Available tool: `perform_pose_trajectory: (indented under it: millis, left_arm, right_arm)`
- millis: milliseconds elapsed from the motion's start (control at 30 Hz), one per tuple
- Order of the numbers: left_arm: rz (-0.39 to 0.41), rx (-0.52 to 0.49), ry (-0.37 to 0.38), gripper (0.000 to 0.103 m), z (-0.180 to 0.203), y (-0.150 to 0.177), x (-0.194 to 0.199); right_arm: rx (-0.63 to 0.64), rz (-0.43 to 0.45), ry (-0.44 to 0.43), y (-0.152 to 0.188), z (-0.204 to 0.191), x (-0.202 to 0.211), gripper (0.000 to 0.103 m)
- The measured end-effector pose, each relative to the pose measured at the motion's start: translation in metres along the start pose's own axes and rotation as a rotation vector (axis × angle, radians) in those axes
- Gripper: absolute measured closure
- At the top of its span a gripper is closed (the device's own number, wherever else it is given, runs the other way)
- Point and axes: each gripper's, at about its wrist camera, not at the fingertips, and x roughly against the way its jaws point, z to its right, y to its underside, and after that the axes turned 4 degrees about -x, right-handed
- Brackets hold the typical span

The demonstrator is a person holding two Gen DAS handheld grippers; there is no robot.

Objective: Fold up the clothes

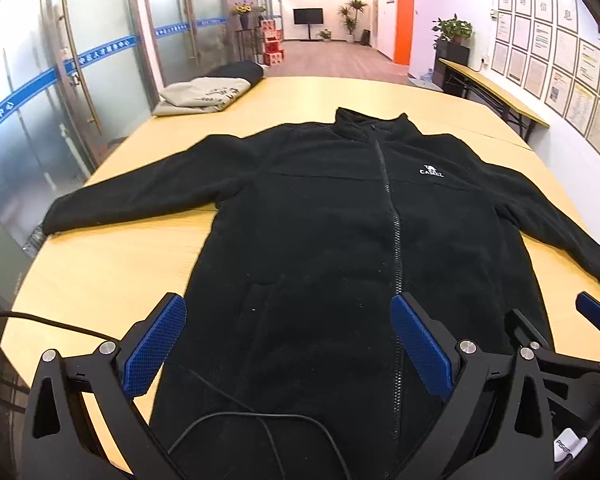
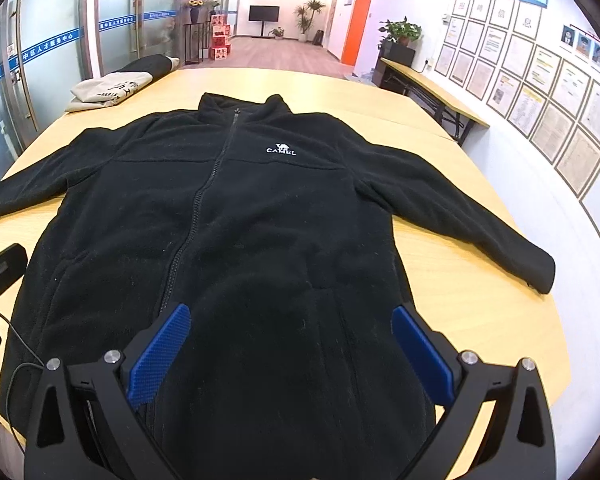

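A black fleece zip jacket with a white CAMEL logo lies spread flat, front up, on the wooden table, both sleeves stretched out to the sides. It also shows in the right wrist view. My left gripper is open and empty, hovering over the jacket's lower left part near the hem. My right gripper is open and empty over the lower right part. The right gripper's blue finger shows at the right edge of the left wrist view.
Folded clothes, a beige one and a black one, lie at the table's far left corner. A black cable runs across the jacket hem. Glass doors stand left; a side bench and a wall of framed papers stand right.
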Motion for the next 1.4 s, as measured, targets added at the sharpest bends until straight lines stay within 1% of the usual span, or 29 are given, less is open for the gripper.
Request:
perform_pose_trajectory:
  millis: [100,300,367,500,567,667,800,933,1000,1067,1233,1400]
  left_arm:
    - [-0.009,-0.003,0.019,0.0,-0.004,-0.001,0.001]
    - [-0.023,-0.005,0.052,0.0,-0.013,-0.004,0.003]
    - [-0.006,-0.014,0.016,0.0,-0.006,0.0,0.009]
    - [-0.001,-0.016,-0.002,0.0,-0.003,0.002,0.011]
    - [-0.001,-0.017,0.007,0.0,0.001,0.005,0.015]
    - [-0.008,0.003,0.006,0.0,-0.004,0.006,0.016]
    - [-0.014,0.018,0.006,0.0,-0.003,0.007,0.015]
    - [-0.012,0.008,0.002,0.0,0.003,0.007,0.015]
    - [-0.011,-0.002,-0.002,0.0,0.007,0.007,0.015]
    - [-0.013,-0.006,-0.002,0.0,0.009,0.007,0.015]
    - [-0.014,-0.015,-0.016,0.0,0.01,0.009,0.014]
    - [-0.016,-0.015,-0.02,0.0,0.009,0.01,0.012]
  right_arm:
    - [-0.007,-0.032,-0.01,-0.008,0.008,-0.003,0.0]
    - [0.004,-0.022,0.003,-0.006,0.012,0.0,0.0]
    - [0.012,-0.013,0.008,-0.003,0.012,0.005,0.0]
    - [0.026,0.0,0.018,0.001,0.012,0.014,0.0]
    - [0.028,0.003,0.021,-0.001,0.009,0.018,0.0]
    - [0.029,0.013,0.011,-0.002,0.002,0.023,0.0]
    - [0.042,0.013,0.002,0.0,0.003,0.025,0.0]
    - [0.048,0.013,0.0,0.001,0.009,0.023,0.0]
    - [0.027,0.008,0.007,0.003,0.012,0.022,0.0]
    - [0.024,0.005,-0.003,0.003,0.014,0.021,0.0]
    - [0.025,0.006,-0.007,0.005,0.01,0.02,0.0]
    - [0.041,0.007,-0.009,0.015,-0.005,0.026,0.0]
